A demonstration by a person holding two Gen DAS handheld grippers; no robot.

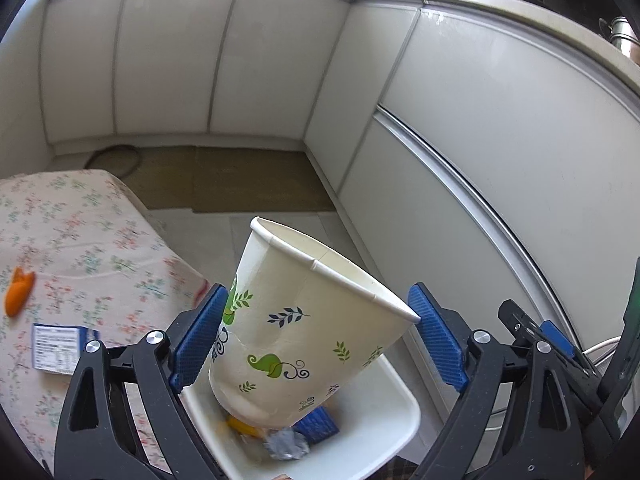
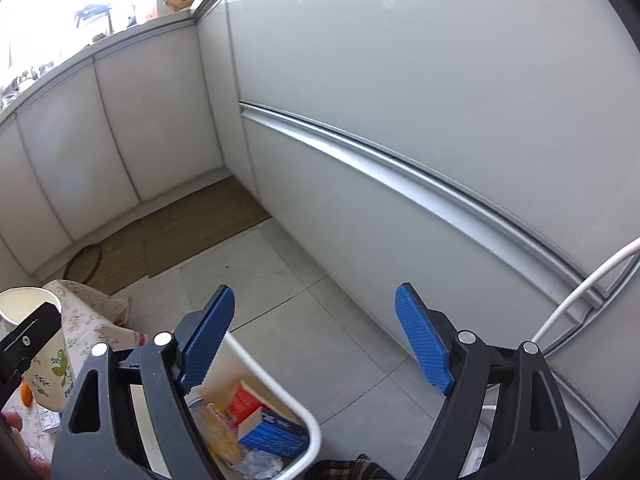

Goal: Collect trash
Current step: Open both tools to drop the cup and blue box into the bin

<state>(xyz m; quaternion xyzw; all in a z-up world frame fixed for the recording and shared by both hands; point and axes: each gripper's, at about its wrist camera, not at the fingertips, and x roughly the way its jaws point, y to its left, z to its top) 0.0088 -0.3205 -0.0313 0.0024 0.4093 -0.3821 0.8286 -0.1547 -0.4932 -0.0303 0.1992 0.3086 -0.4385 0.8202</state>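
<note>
On my left wrist view, at nine o'clock, a floral cloth [image 1: 80, 240] covers the table, with an orange scrap [image 1: 18, 291] and a small blue-and-white packet [image 1: 60, 347] lying on it, apart from each other. At six o'clock my left gripper [image 1: 320, 340] stands with its blue pads spread wide. The cup [image 1: 304, 328] sits between them: white paper, printed with green swirls and dark blue leaf sprigs, rolled rim tilted up toward one o'clock, base pointing down into the bin [image 1: 384, 432]. The left pad is at the cup's wall and the right pad at its rim; I cannot tell whether either truly presses it. The bin is white, directly under the cup, holding an orange piece, crumpled clear wrap and a blue box. At four o'clock I see my right gripper's black frame.

On the right wrist view, the cup [image 2: 44, 364] shows at eight o'clock behind the left gripper's black finger. At six o'clock my right gripper [image 2: 316, 340] is spread open, holding nothing, above the bin [image 2: 280, 396]. Inside lie a blue box [image 2: 272, 434] and a red-and-white carton [image 2: 244, 404]. White cabinets [image 2: 400, 100] fill twelve to three o'clock.
</note>
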